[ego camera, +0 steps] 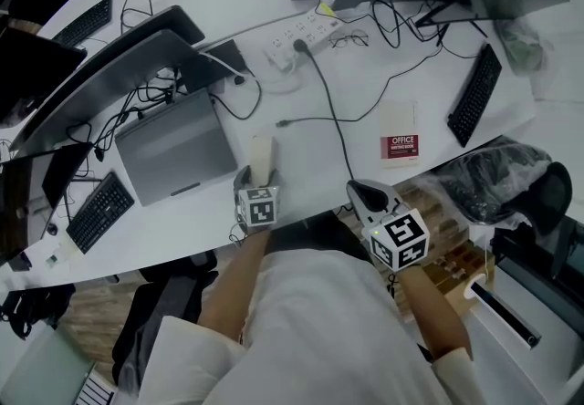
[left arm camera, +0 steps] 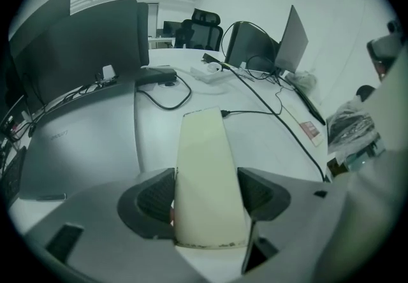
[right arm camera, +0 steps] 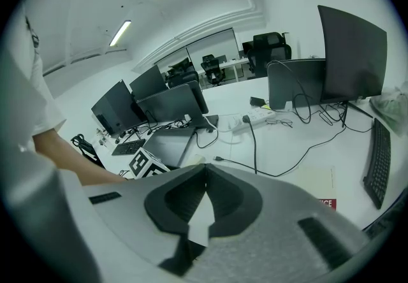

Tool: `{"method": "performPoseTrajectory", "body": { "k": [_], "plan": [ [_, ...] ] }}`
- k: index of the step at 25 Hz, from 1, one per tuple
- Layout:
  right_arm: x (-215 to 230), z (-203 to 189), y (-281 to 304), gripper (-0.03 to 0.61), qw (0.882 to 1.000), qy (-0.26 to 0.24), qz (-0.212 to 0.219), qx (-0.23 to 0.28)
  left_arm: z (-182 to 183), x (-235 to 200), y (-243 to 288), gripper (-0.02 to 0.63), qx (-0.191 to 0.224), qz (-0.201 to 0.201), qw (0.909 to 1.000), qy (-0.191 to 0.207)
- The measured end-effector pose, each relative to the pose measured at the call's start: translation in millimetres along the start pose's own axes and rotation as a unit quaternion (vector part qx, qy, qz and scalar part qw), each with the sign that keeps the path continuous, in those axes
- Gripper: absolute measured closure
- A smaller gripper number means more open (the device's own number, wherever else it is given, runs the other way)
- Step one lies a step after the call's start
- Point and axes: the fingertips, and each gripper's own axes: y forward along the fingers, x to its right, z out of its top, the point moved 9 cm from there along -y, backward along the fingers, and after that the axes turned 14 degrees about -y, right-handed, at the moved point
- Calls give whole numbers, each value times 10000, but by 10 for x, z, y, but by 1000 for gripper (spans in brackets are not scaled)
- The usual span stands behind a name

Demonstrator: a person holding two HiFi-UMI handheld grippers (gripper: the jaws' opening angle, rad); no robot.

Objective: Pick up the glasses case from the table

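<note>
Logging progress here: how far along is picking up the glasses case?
Done: the left hand-held gripper is at the glasses case. In hand: its jaws clamp the case's sides. Left: the lift; the case lies low over the table, and I can't tell if it's clear. The right hand-held gripper is shut and empty.

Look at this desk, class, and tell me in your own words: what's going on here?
A person at a white table holds a gripper in each hand. The left gripper has its jaws closed on the sides of a cream glasses case, which appears to rest on the table beside a closed laptop, not yet lifted. The right gripper hangs near the table's edge, jaws shut with nothing in them.
</note>
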Motion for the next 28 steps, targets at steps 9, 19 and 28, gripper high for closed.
{"method": "performPoseTrajectory", "body": {
  "k": [9,19,28],
  "plan": [
    [-108,137,-24,580,9999,-139,-24,83,246,-38,-265,311,378,-386,9984,-157],
    [-222,324,-59,580,9989,-377,-67,259,509,-147,-692,311,845,-794,9920,-493],
    [-208,469,-139,580,9963,-727,142,441,646,-129,-1193,311,1506,-912,9819,-702]
  ]
}}
